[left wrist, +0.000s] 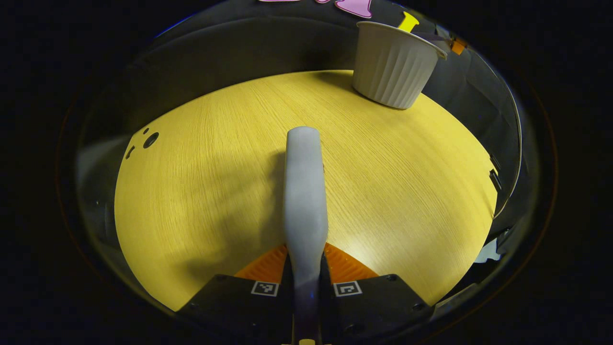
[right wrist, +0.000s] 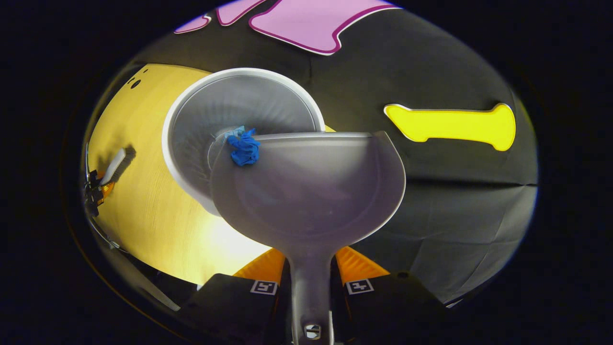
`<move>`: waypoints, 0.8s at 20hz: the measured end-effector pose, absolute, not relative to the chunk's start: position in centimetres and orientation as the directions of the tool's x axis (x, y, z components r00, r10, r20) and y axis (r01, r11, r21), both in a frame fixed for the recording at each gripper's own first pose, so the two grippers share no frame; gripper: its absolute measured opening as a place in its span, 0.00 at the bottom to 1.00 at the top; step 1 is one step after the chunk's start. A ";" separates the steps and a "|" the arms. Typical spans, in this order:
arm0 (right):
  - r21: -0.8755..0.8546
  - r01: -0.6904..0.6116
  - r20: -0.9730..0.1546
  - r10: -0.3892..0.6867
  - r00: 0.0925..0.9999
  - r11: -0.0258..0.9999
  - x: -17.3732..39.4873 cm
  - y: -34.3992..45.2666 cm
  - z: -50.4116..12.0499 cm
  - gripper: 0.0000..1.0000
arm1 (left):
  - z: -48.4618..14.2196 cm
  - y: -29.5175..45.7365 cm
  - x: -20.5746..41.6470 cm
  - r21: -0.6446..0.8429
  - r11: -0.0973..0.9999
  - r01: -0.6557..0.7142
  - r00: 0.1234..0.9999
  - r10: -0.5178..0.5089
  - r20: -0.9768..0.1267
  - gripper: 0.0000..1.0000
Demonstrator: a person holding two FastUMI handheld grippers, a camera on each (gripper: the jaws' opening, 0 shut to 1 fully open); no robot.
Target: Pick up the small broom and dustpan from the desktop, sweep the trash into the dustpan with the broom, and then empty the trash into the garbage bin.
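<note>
My left gripper (left wrist: 306, 268) is shut on the grey broom (left wrist: 304, 191), which points forward over the yellow wooden desktop (left wrist: 201, 191). The white ribbed garbage bin (left wrist: 395, 64) stands at the desktop's far right. In the right gripper view, my right gripper (right wrist: 310, 273) is shut on the handle of the grey dustpan (right wrist: 311, 187). The dustpan is held over the bin (right wrist: 215, 120), its front lip above the bin's opening. A crumpled blue piece of trash (right wrist: 244, 147) sits at the pan's front left corner, right at the lip. Far off at the left, the broom (right wrist: 117, 165) and left gripper (right wrist: 96, 189) are small.
Dark holes (left wrist: 149, 140) mark the desktop's far left corner. Black cloth walls close in behind the desktop (right wrist: 143, 201) and to the right of the bin. The desktop's right edge (left wrist: 493, 191) drops off near a dark frame.
</note>
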State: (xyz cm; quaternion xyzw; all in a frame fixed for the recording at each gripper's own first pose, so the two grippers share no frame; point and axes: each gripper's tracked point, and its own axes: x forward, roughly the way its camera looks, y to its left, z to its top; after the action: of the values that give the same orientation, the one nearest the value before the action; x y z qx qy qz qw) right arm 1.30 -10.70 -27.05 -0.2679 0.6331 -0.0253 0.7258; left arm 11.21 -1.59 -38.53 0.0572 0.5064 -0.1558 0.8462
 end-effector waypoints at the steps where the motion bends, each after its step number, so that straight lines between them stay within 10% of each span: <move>1: -0.422 -0.312 -0.905 -0.376 0.198 0.851 1.4 -10.7 -26.8 0.37 | -38.5 -1.6 11.2 -0.060 0.945 0.321 0.439 -0.205 -0.875 0.28; 16: -0.434 -0.367 -0.899 -0.369 0.236 0.823 2.1 -9.7 -26.5 0.37 | -38.6 -1.7 11.1 -0.061 0.953 0.297 0.436 -0.192 -0.879 0.27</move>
State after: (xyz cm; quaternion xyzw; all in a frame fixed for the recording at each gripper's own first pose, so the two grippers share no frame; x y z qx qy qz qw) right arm 2.06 -9.69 -26.51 -0.2978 0.6181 -0.0009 0.7275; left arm 11.07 -1.69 -38.57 0.0513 0.5111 -0.1445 0.8457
